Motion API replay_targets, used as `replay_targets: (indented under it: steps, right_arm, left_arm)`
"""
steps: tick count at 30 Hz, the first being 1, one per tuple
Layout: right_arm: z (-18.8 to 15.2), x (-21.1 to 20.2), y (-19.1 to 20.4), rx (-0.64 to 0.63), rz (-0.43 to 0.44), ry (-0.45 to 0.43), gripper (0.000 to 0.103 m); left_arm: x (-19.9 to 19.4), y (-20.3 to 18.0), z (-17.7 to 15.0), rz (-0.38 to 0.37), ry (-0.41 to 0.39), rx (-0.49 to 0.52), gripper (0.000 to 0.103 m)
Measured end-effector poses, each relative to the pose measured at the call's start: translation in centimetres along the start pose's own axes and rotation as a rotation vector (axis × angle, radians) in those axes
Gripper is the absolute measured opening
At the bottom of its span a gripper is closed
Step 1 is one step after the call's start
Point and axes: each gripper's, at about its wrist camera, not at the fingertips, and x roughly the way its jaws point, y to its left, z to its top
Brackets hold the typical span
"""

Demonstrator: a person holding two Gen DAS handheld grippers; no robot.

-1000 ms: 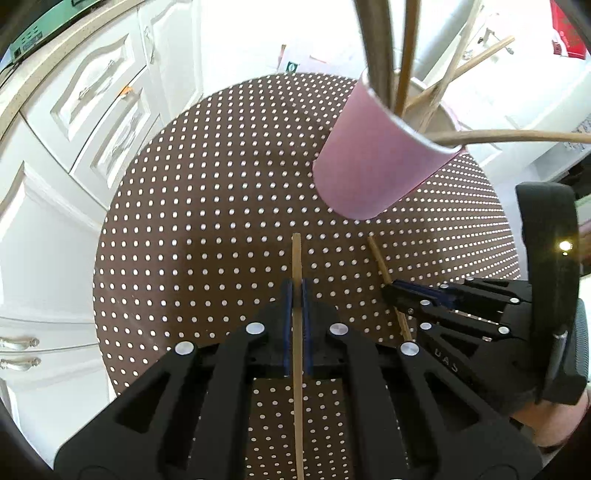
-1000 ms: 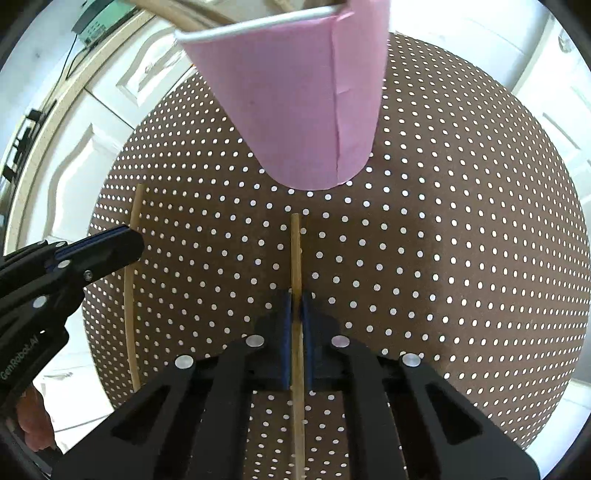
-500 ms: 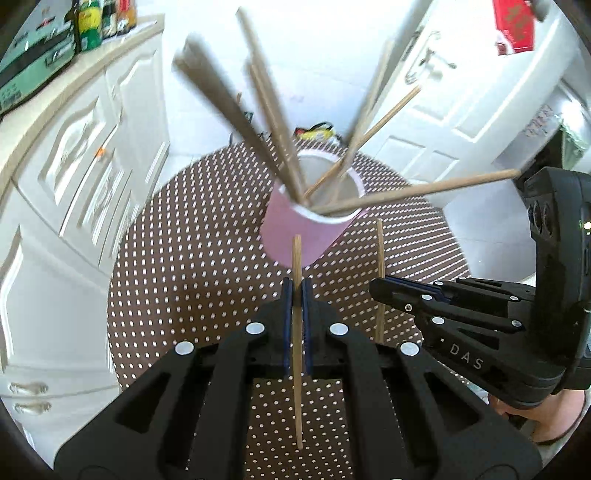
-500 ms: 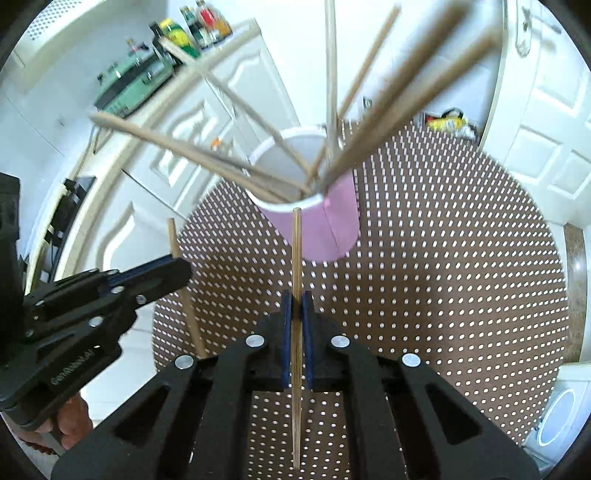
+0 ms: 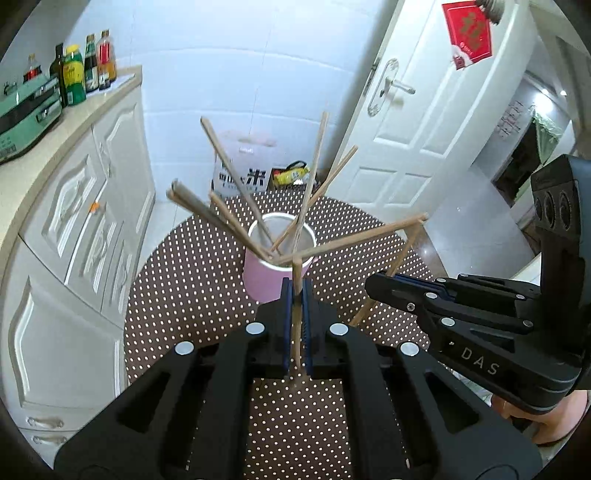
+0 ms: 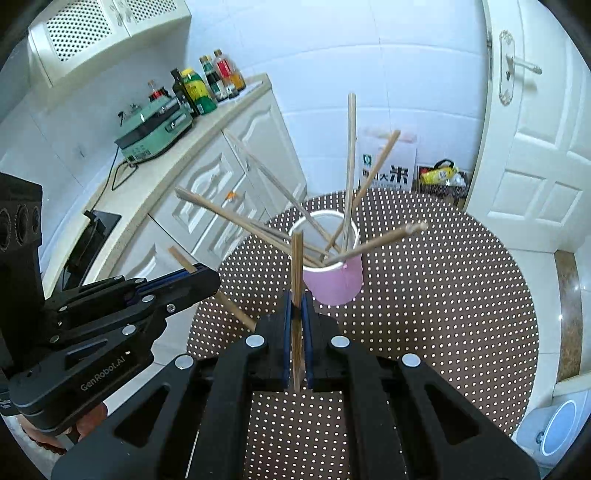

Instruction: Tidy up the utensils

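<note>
**Two grippers, each with one chopstick, above the dotted table**

At the far left stands a white cabinet (image 5: 92, 229), and on its counter are several bottles (image 5: 86, 70) and a green appliance (image 6: 155, 133). Next comes the left gripper (image 5: 295, 291); its blue pads are closed tightly on a wooden chopstick (image 5: 295, 317), which stands almost upright between them, with its top end just in front of the cup. In the right wrist view this same gripper (image 6: 207, 277) enters from the left side with the stick tilted.

In the middle of the round brown table (image 5: 184, 295) with white dots stands the pink cup (image 5: 266, 277). It is upright and holds a bundle of chopsticks (image 5: 240, 225) that lean outward in all directions.

To the right, the right gripper (image 6: 295, 306) is clenched on a second chopstick (image 6: 296, 295), also near vertical, just beside the cup's rim. Behind the table is a white door (image 5: 424, 122) with a red paper (image 5: 469, 33) on it.
</note>
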Motion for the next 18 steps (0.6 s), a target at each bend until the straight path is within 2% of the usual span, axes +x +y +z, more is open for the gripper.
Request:
replay_targets:
  steps: [18]
  right_arm:
    - [3.8,-6.4,0.7,-0.060,-0.024,-0.192,0.004]
  left_arm:
    - [-5.1,-0.7,4.3,-0.016,-0.184,0.000,0.005]
